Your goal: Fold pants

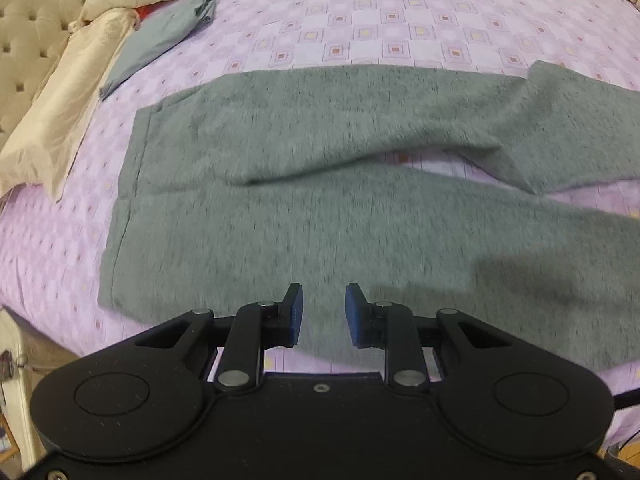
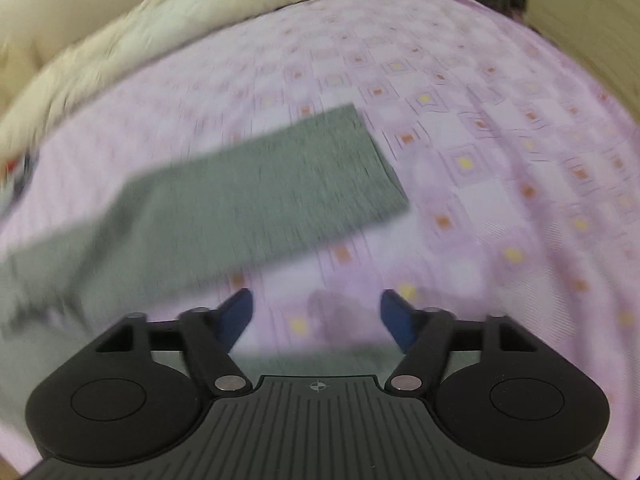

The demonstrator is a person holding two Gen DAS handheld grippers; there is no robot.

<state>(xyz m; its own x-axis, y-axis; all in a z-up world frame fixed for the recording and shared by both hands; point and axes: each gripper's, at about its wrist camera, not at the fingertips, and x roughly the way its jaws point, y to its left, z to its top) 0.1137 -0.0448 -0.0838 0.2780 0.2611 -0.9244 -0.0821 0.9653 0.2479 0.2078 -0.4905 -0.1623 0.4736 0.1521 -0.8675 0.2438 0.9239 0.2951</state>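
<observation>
Grey pants (image 1: 320,208) lie flat on the purple patterned bedsheet (image 1: 400,24), waistband at the left and both legs running right. The far leg bends up at the right edge of the left wrist view. My left gripper (image 1: 324,312) hovers over the near leg, its blue pads apart with nothing between them. In the right wrist view a grey pant leg (image 2: 256,192) ends in a cuff toward the upper right. My right gripper (image 2: 316,316) stands wide open over bare sheet just past the near leg's edge, holding nothing. That view is blurred.
A folded blue-grey garment (image 1: 160,40) lies at the back left beside a cream duvet (image 1: 60,92) and a tufted headboard (image 1: 24,12). A cream pillow or duvet (image 2: 180,12) lines the far side in the right wrist view. The bed's edge is near the left gripper.
</observation>
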